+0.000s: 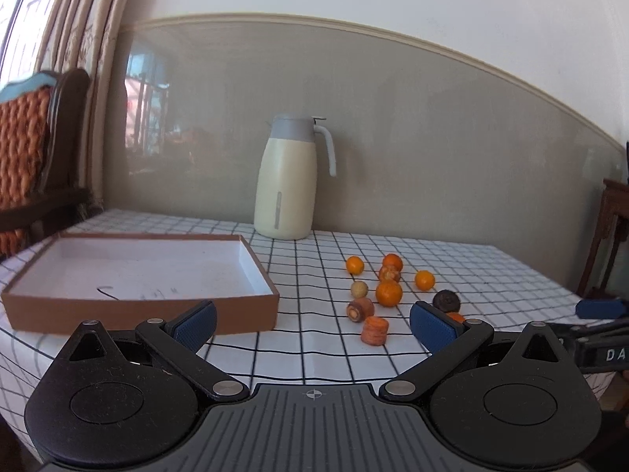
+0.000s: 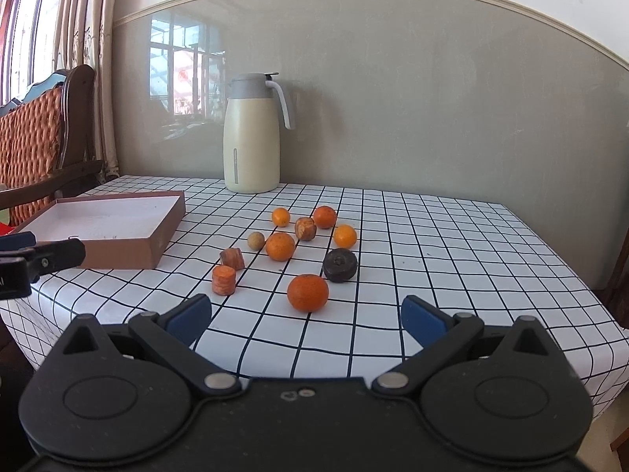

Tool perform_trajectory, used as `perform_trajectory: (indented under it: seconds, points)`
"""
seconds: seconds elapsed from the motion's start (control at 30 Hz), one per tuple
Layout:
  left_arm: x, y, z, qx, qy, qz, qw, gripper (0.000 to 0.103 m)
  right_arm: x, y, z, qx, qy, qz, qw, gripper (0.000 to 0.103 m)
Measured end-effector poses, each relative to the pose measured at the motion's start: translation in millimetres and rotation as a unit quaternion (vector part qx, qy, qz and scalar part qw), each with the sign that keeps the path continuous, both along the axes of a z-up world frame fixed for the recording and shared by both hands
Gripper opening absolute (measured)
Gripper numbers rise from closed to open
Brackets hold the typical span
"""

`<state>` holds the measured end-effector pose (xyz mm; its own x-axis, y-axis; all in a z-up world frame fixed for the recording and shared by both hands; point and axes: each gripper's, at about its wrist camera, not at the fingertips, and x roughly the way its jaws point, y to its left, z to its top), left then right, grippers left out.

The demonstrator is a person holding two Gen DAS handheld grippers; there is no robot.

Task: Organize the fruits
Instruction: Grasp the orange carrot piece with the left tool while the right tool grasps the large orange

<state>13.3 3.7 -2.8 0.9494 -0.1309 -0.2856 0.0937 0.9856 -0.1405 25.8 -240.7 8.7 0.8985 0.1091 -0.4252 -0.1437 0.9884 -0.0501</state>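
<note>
Several small oranges lie on the checked tablecloth, the nearest orange (image 2: 307,292) just ahead of my right gripper (image 2: 306,320), which is open and empty. Around it lie a dark round fruit (image 2: 340,264), carrot chunks (image 2: 224,280), a pale small ball fruit (image 2: 255,240) and a brown chunk (image 2: 305,228). An empty brown cardboard box (image 1: 137,275) with a white inside sits at the left. My left gripper (image 1: 312,324) is open and empty at the near table edge, between the box and the fruit cluster (image 1: 388,293).
A cream thermos jug (image 2: 251,135) with a grey lid stands at the back by the wall. A wooden chair (image 2: 43,137) with an orange cushion stands at the left. The table edge (image 2: 589,338) falls away at the right. The right gripper's arm (image 1: 597,334) shows at the left wrist view's right side.
</note>
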Motion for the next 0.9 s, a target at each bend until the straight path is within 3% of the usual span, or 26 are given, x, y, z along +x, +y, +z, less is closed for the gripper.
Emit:
perform_trajectory:
  seconds: [0.07,0.13,0.43,0.53,0.63,0.77,0.8,0.87,0.9]
  points:
    - [11.1,5.3,-4.4,-0.038,0.017,-0.025,0.9988,0.103,1.5,-1.7,2.1,-0.012,-0.003,0.0,1.0,0.097]
    - [20.0,3.8,-6.9,-0.046,0.021,-0.032,0.9982,0.103,11.1,-3.0,1.2,-0.021,0.005,0.003,1.0,0.097]
    - [58.9,-31.2,-16.7,0.012,0.034,-0.011,0.9993,0.103,44.4,-3.4,-13.9,-0.036,0.022,0.008,0.999,0.095]
    - [71.0,-44.0,-21.5,0.042,0.046,-0.035,0.9975,0.103,55.0,-4.0,-20.8,-0.036,0.03,0.012,0.999,0.093]
    - [78.6,-60.2,-26.7,0.08,0.041,-0.048,0.9948,0.103,67.4,-5.4,-25.5,-0.034,0.036,0.018,0.999,0.088]
    - [92.5,-69.0,-34.3,0.094,0.057,-0.054,0.9925,0.102,85.0,-6.9,-36.5,-0.033,0.054,0.024,0.998,0.076]
    - [96.0,-69.6,-36.1,0.093,0.062,-0.055,0.9922,0.09,88.5,-7.1,-39.5,-0.033,0.059,0.025,0.997,0.075]
    - [107.5,-69.5,-41.8,0.088,0.084,-0.056,0.991,0.076,94.0,-7.1,-44.5,-0.034,0.066,0.03,0.997,0.073]
    - [111.9,-70.0,-44.6,0.085,0.092,-0.056,0.9906,0.075,96.6,-7.0,-46.4,-0.034,0.069,0.033,0.996,0.072]
